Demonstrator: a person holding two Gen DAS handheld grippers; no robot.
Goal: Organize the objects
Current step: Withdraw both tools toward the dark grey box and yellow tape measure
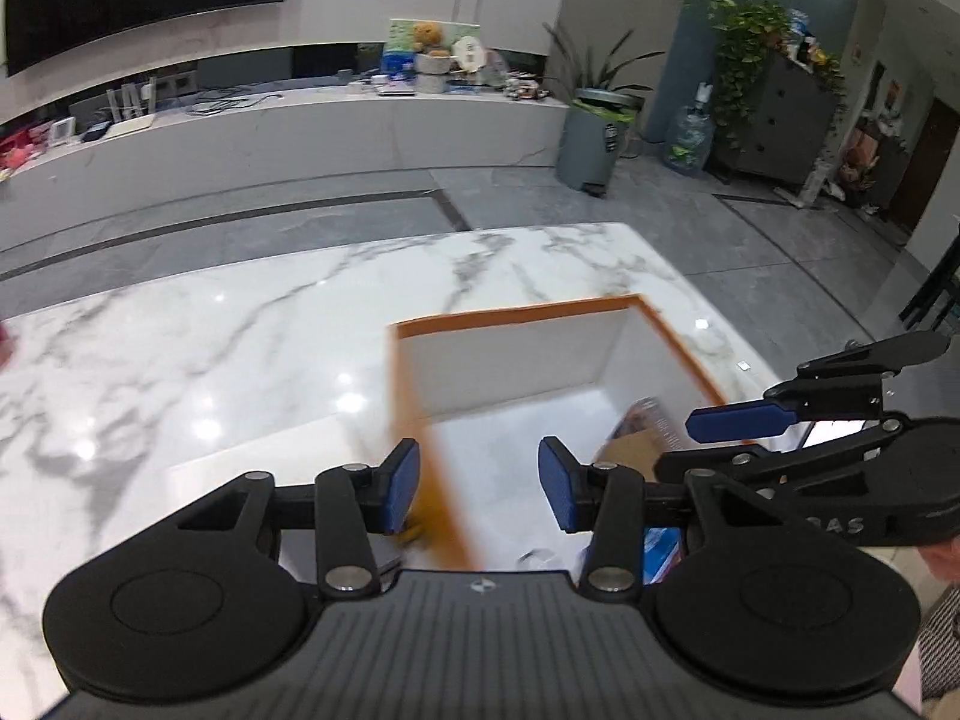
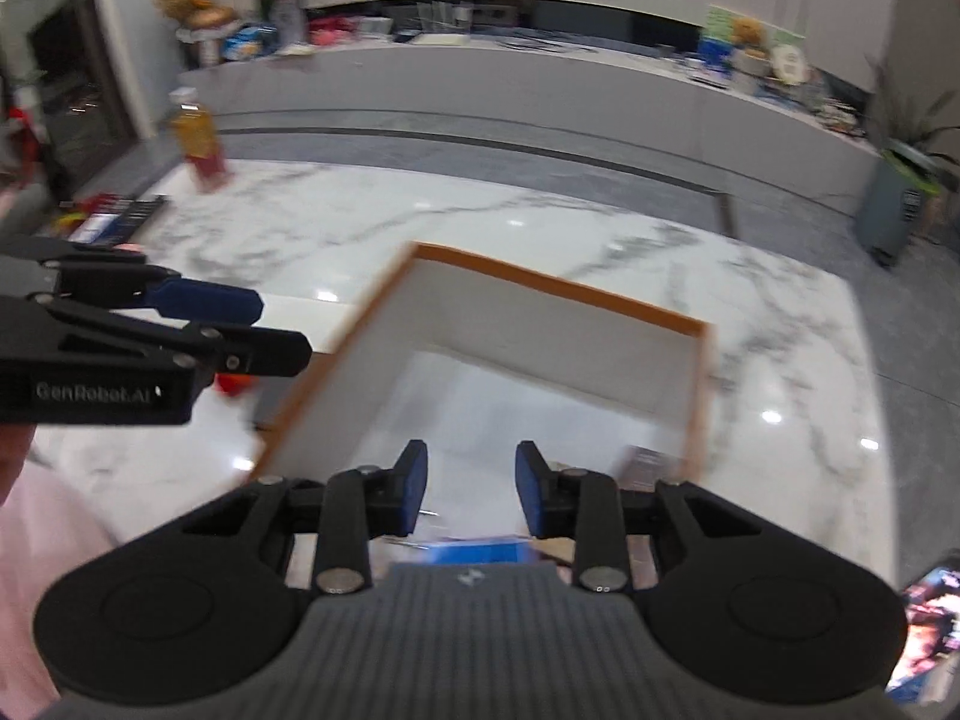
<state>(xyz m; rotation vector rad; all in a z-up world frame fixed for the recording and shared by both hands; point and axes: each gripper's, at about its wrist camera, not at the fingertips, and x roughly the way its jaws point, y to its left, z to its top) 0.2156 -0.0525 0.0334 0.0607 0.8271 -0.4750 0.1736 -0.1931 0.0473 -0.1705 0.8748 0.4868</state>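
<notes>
Box (image 1: pixel 528 354) first: an open-topped one with white inner walls and an orange rim sits on the marble table (image 1: pixel 210 360), toward its right-hand end. Inside, against the right wall, leans a printed packet (image 1: pixel 645 420) over a brown cardboard piece (image 1: pixel 630 444), and something blue (image 2: pixel 480 552) lies at the near end of the box floor; blur hides what it is. The rest of the white floor looks bare.

Beyond the box, the table runs on to its far edge, with gray floor tiles past it. To the left of the box lies a wide stretch of free marble. At the table's far left corner in the right wrist view stands a bottle (image 2: pixel 195 141) of amber liquid, with flat dark packages (image 2: pixel 120 219) near it, well apart from the box. A small red thing (image 2: pixel 234 384) lies just outside the box's left wall.

The left gripper (image 1: pixel 477 483) hangs above the box's near left wall, its blue pads spread apart with nothing between them, one pad on either side of the orange rim. The right gripper (image 2: pixel 471 483) hovers over the box's near end, its fingers likewise parted and holding nothing. Each gripper shows at the edge of the other's view, close alongside.
</notes>
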